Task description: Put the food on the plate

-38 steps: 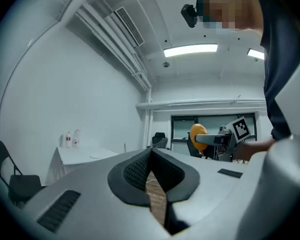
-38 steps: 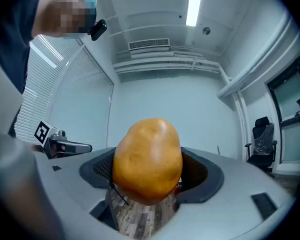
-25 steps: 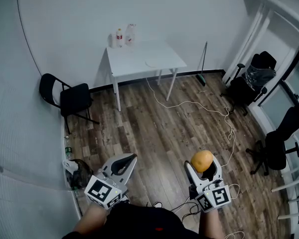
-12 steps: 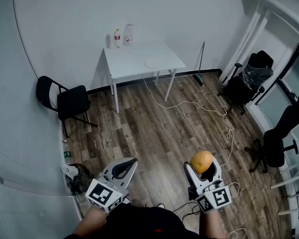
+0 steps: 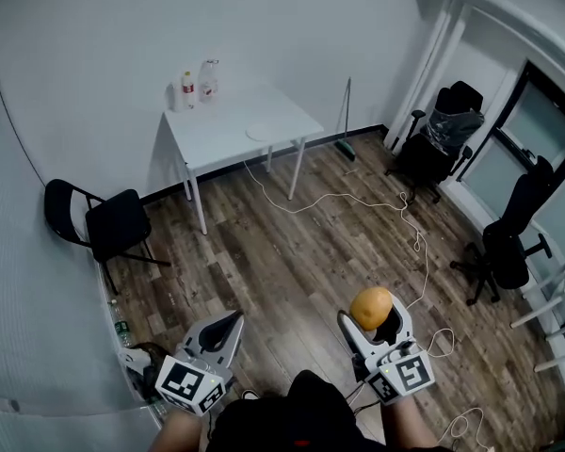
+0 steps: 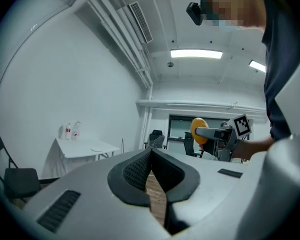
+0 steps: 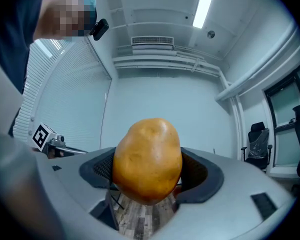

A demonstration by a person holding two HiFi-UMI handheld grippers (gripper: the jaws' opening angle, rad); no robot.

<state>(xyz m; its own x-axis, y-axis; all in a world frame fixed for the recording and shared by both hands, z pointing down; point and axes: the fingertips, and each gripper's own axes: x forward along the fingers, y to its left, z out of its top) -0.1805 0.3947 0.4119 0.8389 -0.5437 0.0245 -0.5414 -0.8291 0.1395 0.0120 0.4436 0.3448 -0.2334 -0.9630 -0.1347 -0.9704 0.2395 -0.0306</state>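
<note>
The right hand-held gripper (image 5: 373,320) holds the food (image 7: 147,160), a yellow-orange potato-like piece, pressed between its two jaws above the wooden floor (image 5: 301,243). The left hand-held gripper (image 6: 151,156) has its jaws closed together, with nothing between them. The plate (image 5: 262,132) lies on the white surface (image 5: 217,139), near the edge that faces the person, well apart from both.

Even, cool light from ceiling strip lamps (image 6: 196,54); soft shadows, no glare. Strong fisheye bending and dark vignetted corners.
</note>
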